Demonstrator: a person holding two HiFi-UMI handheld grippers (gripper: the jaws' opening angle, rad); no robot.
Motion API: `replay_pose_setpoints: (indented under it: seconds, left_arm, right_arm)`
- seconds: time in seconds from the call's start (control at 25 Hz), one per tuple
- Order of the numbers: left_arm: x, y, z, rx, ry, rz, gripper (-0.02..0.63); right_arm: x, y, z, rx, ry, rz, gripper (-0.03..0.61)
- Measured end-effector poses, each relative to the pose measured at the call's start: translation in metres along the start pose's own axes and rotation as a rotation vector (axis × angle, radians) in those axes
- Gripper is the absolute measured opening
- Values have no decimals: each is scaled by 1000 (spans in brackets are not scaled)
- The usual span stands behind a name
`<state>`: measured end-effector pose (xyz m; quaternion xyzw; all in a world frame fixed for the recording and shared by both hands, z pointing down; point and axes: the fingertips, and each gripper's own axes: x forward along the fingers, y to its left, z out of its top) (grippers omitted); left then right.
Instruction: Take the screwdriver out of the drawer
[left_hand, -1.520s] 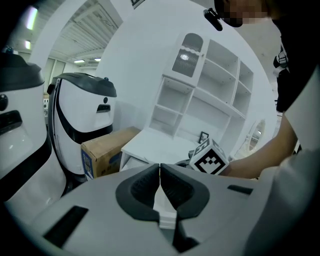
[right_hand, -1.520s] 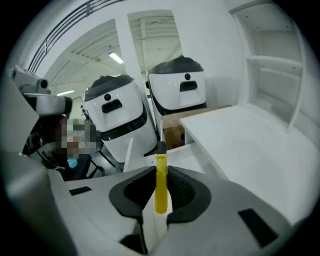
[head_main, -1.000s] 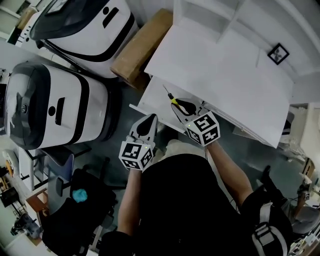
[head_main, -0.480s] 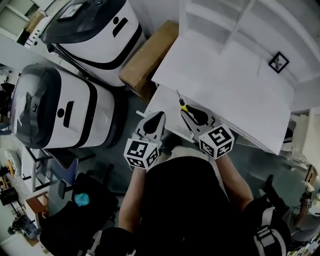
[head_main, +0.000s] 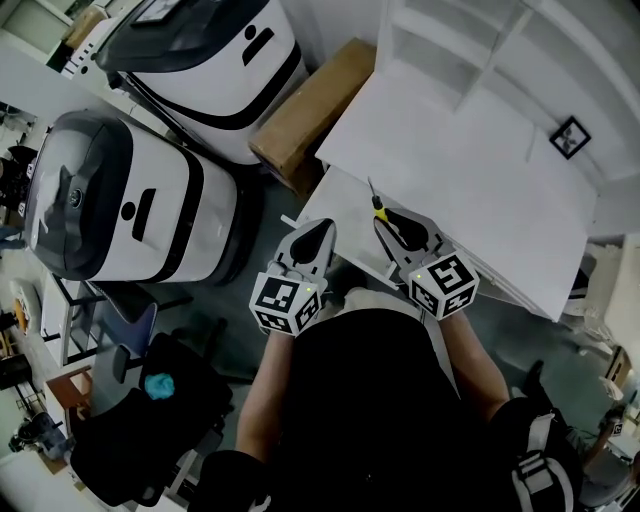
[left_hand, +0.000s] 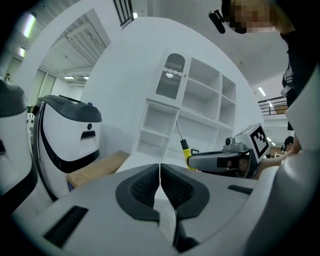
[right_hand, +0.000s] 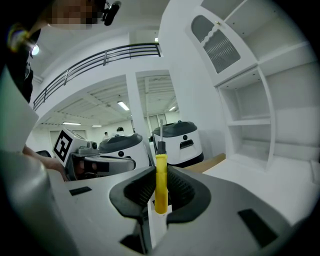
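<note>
Screwdriver: small screwdriver with a yellow plastic handle (right_hand: 160, 175) and a thin steel shaft, standing upright in my right hand-held gripper (right_hand: 160, 192), held up in front of the white tabletop (head_main: 470, 170)
Right grip: the pads pinch the yellow handle low down, and the black collar and shaft stick up free
Other hand: my left hand-held gripper (left_hand: 160, 186) has its jaws pressed together with nothing between them, just beside the right one
Handling: I judge it light and stiff, but the smooth round handle may twist or slip in the pads
Where to hold: mid-handle, square across the pads, never the thin shaft
</note>
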<state>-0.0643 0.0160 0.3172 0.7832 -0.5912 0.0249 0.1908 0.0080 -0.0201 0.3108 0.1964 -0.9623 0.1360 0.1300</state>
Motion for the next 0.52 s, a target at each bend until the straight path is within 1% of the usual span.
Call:
replay_pose_setpoints:
  seconds: [0.2,0.52]
  left_arm:
    - [0,2,-3,-7,3,13,25]
    - [5,6,-9,-19,11,19,25]
  right_arm:
    - [1,-2,-4,-15,9,14,83]
    - [5,-8,-7,-6,10,15,83]
